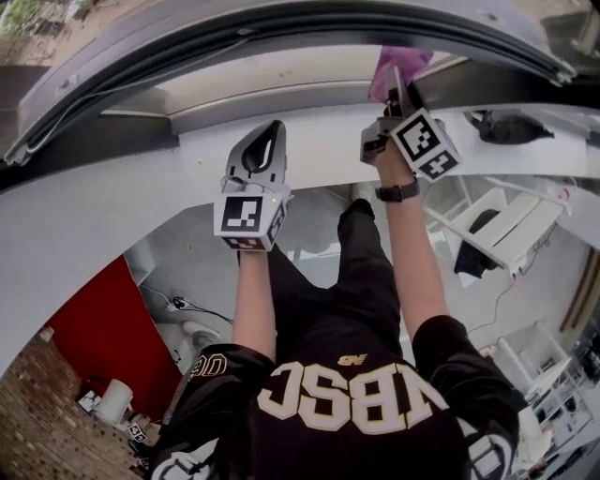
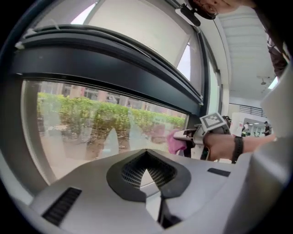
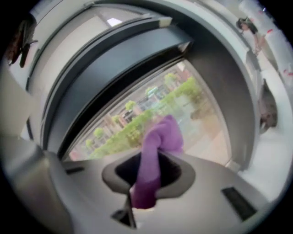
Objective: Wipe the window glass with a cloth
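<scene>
A purple cloth [image 1: 398,66] hangs from my right gripper [image 1: 397,89], which is shut on it and holds it up against the window glass [image 1: 272,75] at the upper right. In the right gripper view the cloth [image 3: 158,148] runs up between the jaws of the right gripper [image 3: 152,160] and bunches against the glass [image 3: 192,109]. My left gripper [image 1: 263,142] is shut with nothing in it, raised to the left of the cloth and near the glass. The left gripper [image 2: 147,160] faces the glass [image 2: 91,132], with the right gripper [image 2: 198,134] and the cloth [image 2: 175,142] off to its right.
A dark window frame [image 1: 281,28] arcs over the glass, and a white ledge [image 1: 141,187] runs below it. A thick dark frame bar [image 2: 105,64] crosses above the pane. Hedges and buildings show outside. A red wall [image 1: 103,328] and white furniture [image 1: 506,225] lie lower down.
</scene>
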